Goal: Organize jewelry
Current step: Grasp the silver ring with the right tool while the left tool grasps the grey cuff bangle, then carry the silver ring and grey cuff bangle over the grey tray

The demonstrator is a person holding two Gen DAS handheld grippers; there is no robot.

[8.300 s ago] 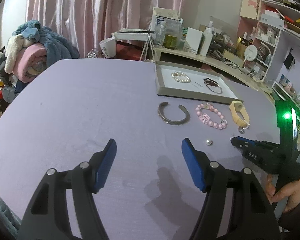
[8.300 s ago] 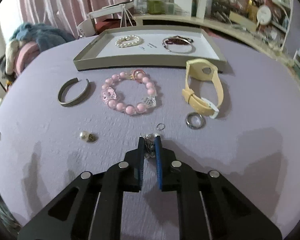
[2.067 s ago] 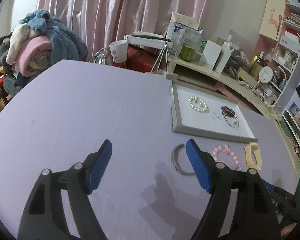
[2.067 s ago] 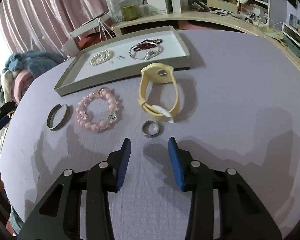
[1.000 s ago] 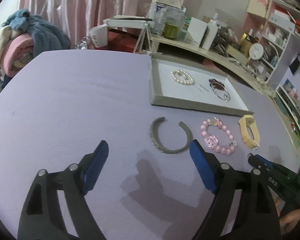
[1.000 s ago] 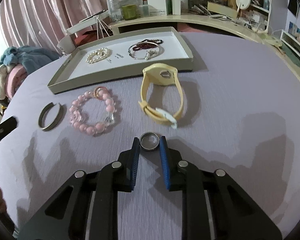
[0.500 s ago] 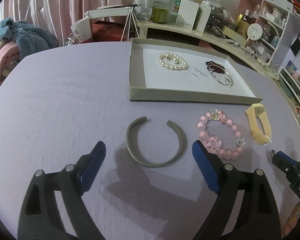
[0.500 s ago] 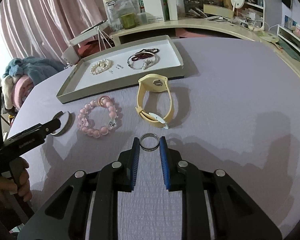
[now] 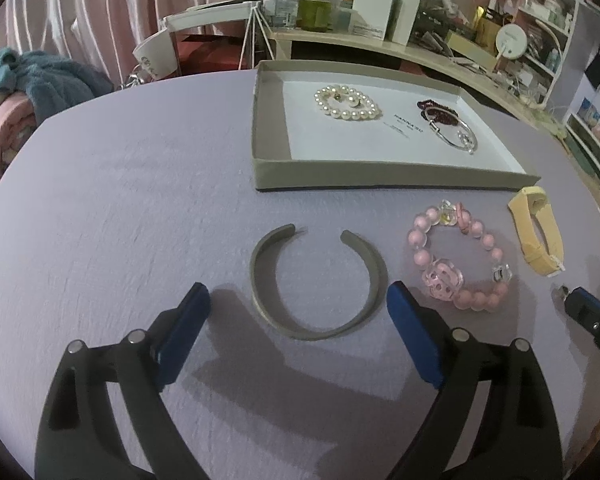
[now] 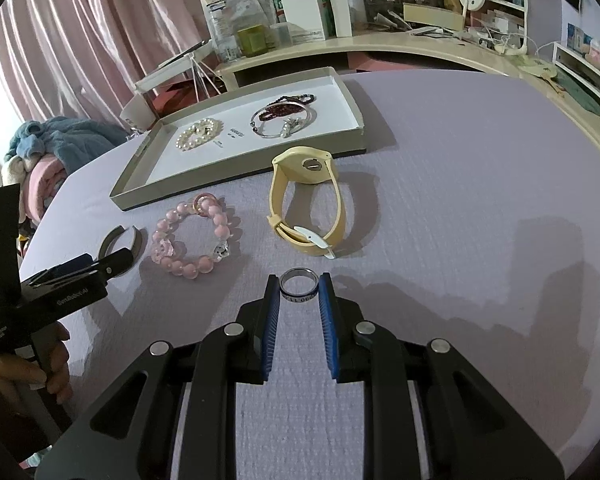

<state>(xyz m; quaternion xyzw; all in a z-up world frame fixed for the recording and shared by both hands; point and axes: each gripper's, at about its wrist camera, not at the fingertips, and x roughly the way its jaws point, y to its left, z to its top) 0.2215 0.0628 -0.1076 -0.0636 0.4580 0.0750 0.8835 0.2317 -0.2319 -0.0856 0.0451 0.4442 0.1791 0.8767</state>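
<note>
My right gripper point(image 10: 299, 286) is shut on a dark metal ring point(image 10: 298, 285), held a little above the purple table. My left gripper point(image 9: 298, 304) is open, its blue pads on either side of a grey open cuff bangle point(image 9: 318, 280) that lies on the table; the cuff also shows in the right wrist view point(image 10: 121, 245). A pink bead bracelet point(image 9: 458, 264) and a yellow watch point(image 10: 306, 204) lie in front of the grey tray point(image 9: 268, 120), which holds a pearl bracelet point(image 9: 346, 104) and a silver bangle point(image 9: 452, 130).
A cluttered shelf point(image 10: 340, 40) and pink curtains stand behind the table. A pile of clothes point(image 9: 24, 96) lies at the far left. The right gripper's tip point(image 9: 588, 312) shows at the right edge of the left wrist view.
The right gripper closed on the ring and lifted it slightly. The left gripper moved forward until its open pads flank the grey cuff.
</note>
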